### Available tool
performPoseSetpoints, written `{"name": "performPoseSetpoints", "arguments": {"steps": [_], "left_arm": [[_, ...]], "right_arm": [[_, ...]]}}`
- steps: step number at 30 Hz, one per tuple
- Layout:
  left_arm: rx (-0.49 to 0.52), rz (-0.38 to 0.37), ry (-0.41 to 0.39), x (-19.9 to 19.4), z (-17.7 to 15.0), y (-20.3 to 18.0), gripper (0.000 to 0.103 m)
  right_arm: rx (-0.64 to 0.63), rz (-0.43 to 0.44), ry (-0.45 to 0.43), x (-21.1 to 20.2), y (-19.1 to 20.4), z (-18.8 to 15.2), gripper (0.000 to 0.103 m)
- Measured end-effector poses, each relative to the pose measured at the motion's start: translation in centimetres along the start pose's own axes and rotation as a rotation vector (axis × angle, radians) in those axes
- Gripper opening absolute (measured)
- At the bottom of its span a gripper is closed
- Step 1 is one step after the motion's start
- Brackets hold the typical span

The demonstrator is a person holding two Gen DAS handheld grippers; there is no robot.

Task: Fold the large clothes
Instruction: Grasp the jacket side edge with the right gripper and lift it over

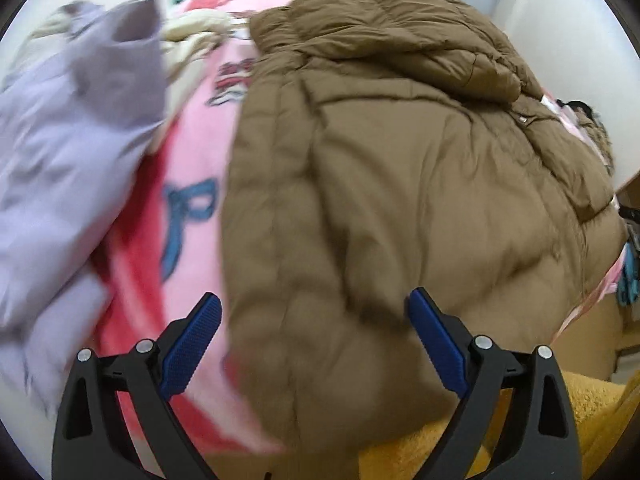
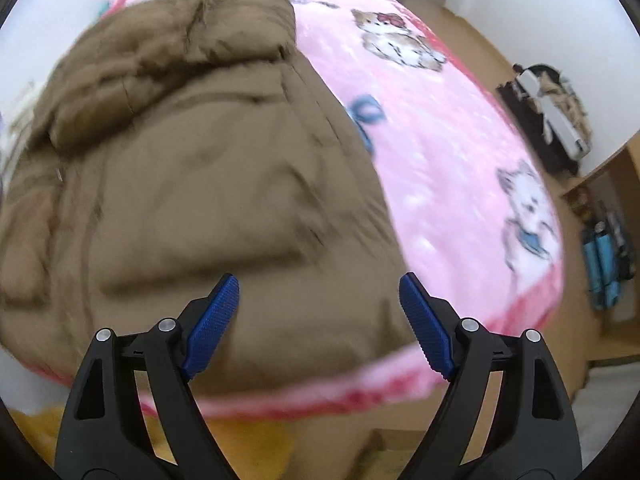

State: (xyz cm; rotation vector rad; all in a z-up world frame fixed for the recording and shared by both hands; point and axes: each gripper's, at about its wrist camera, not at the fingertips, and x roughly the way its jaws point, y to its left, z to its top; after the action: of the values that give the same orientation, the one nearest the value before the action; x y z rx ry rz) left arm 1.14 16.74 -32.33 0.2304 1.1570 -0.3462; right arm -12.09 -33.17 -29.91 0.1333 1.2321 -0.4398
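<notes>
A brown hooded puffer jacket (image 1: 400, 168) lies folded on a bed covered by a pink cartoon-print blanket (image 1: 196, 168). My left gripper (image 1: 314, 296) hovers over the jacket's near left edge, jaws wide open and nothing between its blue pads (image 1: 192, 348). In the right wrist view the same jacket (image 2: 192, 184) fills the left side, its hood at the far end. My right gripper (image 2: 319, 278) hangs open above the jacket's near right corner and grips nothing. The pink blanket (image 2: 440, 152) lies bare to the right of the jacket.
A lilac garment (image 1: 68, 152) is heaped at the left of the bed, with cream clothes (image 1: 192, 36) beyond it. Yellow fabric (image 1: 592, 412) shows at the near edge. Past the bed's right side are a wooden floor (image 2: 472, 36), a dark pile of things (image 2: 548, 116) and blue items (image 2: 604, 268).
</notes>
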Motion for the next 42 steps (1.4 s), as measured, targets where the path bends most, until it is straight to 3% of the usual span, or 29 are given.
{"name": "performPoseSetpoints", "arguments": {"steps": [6,11,15,17,21,23,25,30,33,35,38,42], "left_arm": [[0.067,0.119,0.046,-1.5,-6.1,-1.2,0.095],[0.198,0.209,0.059,0.8,-9.5,-3.5,0.095],[0.164,0.251,0.017,3.0,-9.3,-2.9,0.095],[0.110,0.272,-0.008,3.6,-8.5,-2.1,0.089],[0.055,0.210,-0.033,3.1,-6.5,-1.0,0.070],[0.006,0.147,-0.066,1.5,-5.1,-0.7,0.057],[-0.039,0.099,-0.102,0.1,-4.0,-0.5,0.055],[-0.225,0.012,-0.195,-2.6,-2.1,0.9,0.056],[-0.293,0.018,-0.219,-2.0,-0.6,1.7,0.069],[-0.337,0.005,-0.186,-0.9,0.0,2.2,0.080],[-0.394,-0.030,-0.109,1.6,0.4,2.9,0.081],[-0.424,-0.074,-0.086,2.2,-0.1,2.2,0.082]], "right_arm": [[-0.115,-0.031,0.035,0.8,-1.4,-4.5,0.079],[-0.139,-0.042,0.032,3.2,-2.3,-7.1,0.079],[-0.124,-0.031,-0.018,5.1,-2.6,-6.8,0.078],[-0.094,-0.012,-0.050,5.5,-2.9,-6.3,0.077],[0.027,0.103,-0.060,5.4,-3.9,-4.4,0.060],[0.065,0.182,-0.074,4.7,-4.4,-3.4,0.045],[0.096,0.230,-0.101,3.6,-4.8,-2.4,0.044],[0.146,0.292,-0.153,1.7,-5.3,0.4,0.044],[0.163,0.293,-0.148,2.1,-5.1,2.2,0.048],[0.192,0.310,-0.125,3.1,-5.3,2.9,0.051],[0.212,0.299,-0.076,4.7,-5.0,3.6,0.058],[0.285,0.332,-0.038,5.6,-5.5,2.8,0.066]]}}
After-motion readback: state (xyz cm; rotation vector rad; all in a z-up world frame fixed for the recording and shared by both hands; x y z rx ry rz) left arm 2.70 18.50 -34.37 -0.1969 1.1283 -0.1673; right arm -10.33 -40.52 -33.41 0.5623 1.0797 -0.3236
